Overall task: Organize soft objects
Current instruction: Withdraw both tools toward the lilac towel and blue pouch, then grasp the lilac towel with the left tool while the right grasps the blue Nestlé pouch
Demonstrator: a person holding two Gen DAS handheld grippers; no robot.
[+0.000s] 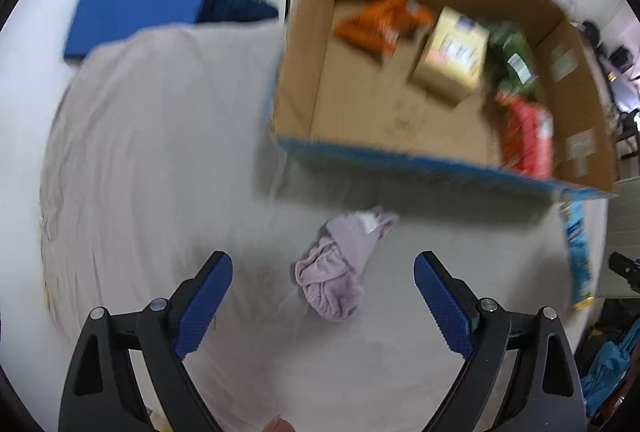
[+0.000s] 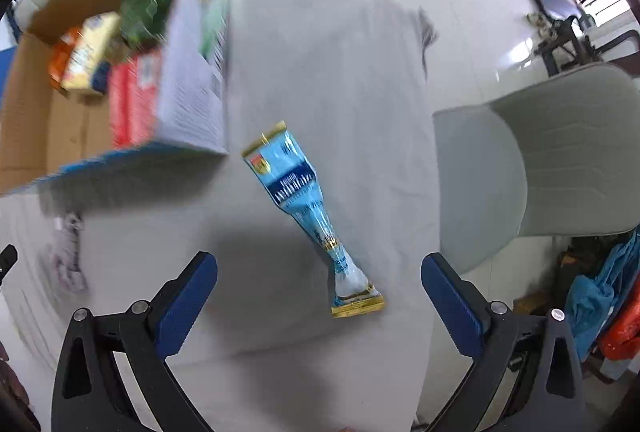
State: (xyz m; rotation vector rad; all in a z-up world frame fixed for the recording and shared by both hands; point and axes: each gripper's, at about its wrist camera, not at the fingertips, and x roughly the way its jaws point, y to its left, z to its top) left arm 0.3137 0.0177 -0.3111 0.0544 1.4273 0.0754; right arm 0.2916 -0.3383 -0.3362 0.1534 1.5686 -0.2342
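A crumpled lilac cloth (image 1: 336, 272) lies on the grey sheet just in front of my left gripper (image 1: 322, 296), which is open and empty above it. The cloth also shows at the left edge of the right wrist view (image 2: 68, 256). A light blue snack pouch (image 2: 312, 216) with gold ends lies on the sheet ahead of my right gripper (image 2: 320, 296), which is open and empty; the pouch's near end sits between the fingers. The pouch also shows in the left wrist view (image 1: 576, 252). An open cardboard box (image 1: 304, 80) stands behind both.
The box (image 2: 192, 92) holds an orange bag (image 1: 380, 20), a yellow carton (image 1: 452, 52), a green pack (image 1: 512, 52) and a red pack (image 1: 528, 136). A blue pad (image 1: 128, 8) lies at the far left. A grey chair (image 2: 540, 168) stands right of the table.
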